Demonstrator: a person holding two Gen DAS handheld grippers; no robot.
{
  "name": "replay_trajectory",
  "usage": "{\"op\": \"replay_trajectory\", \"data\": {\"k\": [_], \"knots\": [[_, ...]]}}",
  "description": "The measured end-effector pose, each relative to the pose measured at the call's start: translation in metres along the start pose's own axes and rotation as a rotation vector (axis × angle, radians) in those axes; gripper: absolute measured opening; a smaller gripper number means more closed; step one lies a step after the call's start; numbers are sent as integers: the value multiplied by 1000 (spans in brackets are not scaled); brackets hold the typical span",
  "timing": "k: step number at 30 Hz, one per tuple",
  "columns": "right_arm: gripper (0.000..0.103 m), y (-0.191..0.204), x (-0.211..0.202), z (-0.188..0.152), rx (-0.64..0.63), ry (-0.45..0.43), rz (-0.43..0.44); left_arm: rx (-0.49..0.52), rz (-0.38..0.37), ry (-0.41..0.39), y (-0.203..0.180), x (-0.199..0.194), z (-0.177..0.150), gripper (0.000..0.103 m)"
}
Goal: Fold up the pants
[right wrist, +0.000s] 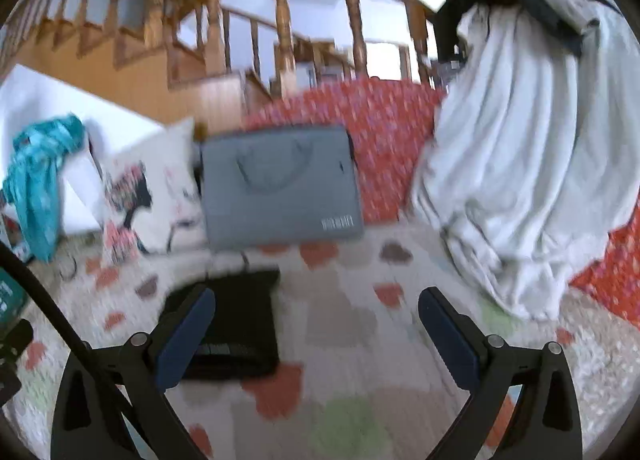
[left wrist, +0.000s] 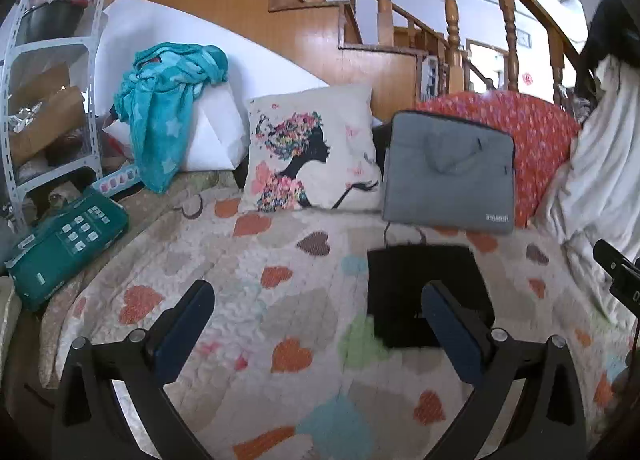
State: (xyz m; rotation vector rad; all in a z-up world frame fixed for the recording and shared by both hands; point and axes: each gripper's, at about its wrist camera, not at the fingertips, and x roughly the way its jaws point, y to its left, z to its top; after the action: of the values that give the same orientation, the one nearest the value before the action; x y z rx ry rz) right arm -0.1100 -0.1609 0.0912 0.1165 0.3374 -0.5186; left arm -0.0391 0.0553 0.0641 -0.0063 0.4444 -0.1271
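Hovering wide open, both grippers, left gripper (left wrist: 318, 308) and right gripper (right wrist: 316, 314), above one folded black pants (left wrist: 416, 292)

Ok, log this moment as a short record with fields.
surface: heart-patterned quilt
pants: black, folded into a flat rectangle on the quilt
left hand-held gripper: open, empty
right hand-held gripper: open, empty
behind pants: grey laptop bag, propped upright
beside bag: printed cushion
right side: white blanket, draped
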Motion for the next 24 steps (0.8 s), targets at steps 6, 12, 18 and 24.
{"op": "replay_trajectory", "data": {"k": [6, 12, 18, 24], "knots": [[103, 30, 77, -5, -120, 232, -29, 50, 6, 85, -11, 56, -10, 103], [102, 45, 100, -49, -171, 181, -41, 29, -2, 209, -4, 105, -38, 103], [102, 63, 117, -73, -261, 211, 31, -33, -33, 269, -5, 130, -45, 103], [102, 66, 130, -93, -283, 288, 49, -16, -38, 301, -9, 138, -51, 103]]}}
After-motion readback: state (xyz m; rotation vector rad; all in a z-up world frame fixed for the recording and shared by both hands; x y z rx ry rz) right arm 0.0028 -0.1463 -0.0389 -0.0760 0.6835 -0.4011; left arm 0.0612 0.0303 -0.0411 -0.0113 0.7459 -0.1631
